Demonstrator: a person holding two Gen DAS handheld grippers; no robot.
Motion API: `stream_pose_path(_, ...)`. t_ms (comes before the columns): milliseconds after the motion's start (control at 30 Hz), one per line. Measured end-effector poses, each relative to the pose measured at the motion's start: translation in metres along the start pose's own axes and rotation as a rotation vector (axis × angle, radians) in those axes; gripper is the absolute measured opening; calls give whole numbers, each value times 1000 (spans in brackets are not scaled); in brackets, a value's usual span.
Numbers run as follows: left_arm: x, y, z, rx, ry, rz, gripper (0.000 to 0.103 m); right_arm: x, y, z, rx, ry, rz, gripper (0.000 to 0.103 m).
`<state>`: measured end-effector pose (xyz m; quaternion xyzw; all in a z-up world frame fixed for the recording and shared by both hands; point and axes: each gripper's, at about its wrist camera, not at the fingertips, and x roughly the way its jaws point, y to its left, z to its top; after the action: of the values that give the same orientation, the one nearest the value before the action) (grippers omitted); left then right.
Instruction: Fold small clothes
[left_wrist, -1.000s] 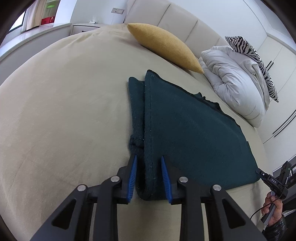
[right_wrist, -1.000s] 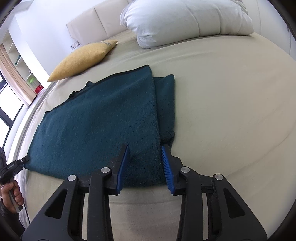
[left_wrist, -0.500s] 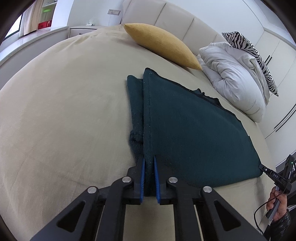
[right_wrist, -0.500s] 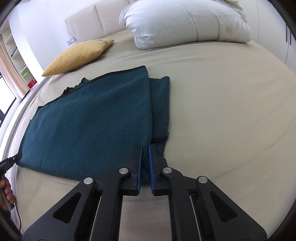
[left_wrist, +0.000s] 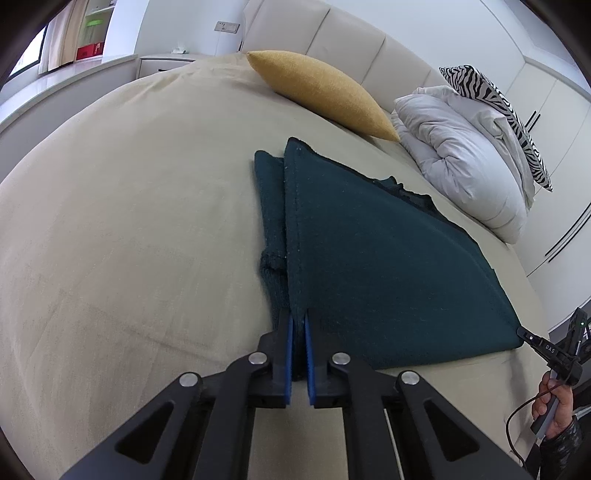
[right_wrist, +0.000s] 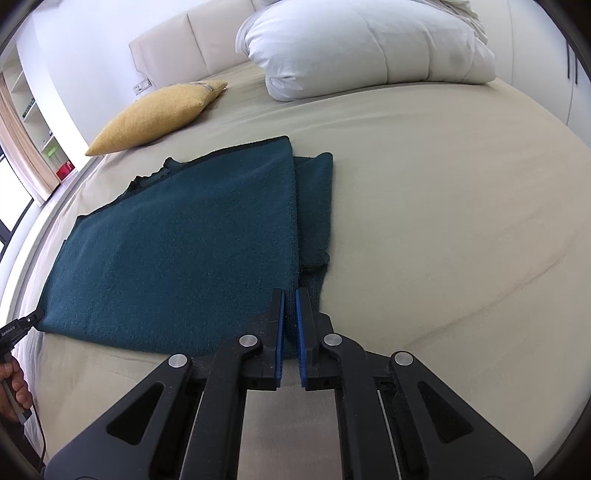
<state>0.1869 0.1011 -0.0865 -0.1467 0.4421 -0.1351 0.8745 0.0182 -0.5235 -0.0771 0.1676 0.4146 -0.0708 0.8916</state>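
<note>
Dark green knit garment (left_wrist: 388, 258): soft, limp, light. Near corners pinched by left hand-held gripper (left_wrist: 298, 325) and right hand-held gripper (right_wrist: 290, 306).

Bare bedsheet (left_wrist: 122, 229) lies open to the left of the dark green cloth (left_wrist: 376, 258), and more lies open to its right in the right wrist view. Beyond the cloth, a yellow cushion (left_wrist: 325, 92) and a white duvet (left_wrist: 461, 162) block the way toward the headboard (left_wrist: 343, 40).
</note>
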Motion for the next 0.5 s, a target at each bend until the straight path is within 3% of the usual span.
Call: stream_pose_path(500, 3, 7, -9, -3, 16, -14, 7, 12, -9, -11, 17, 30, -3, 5)
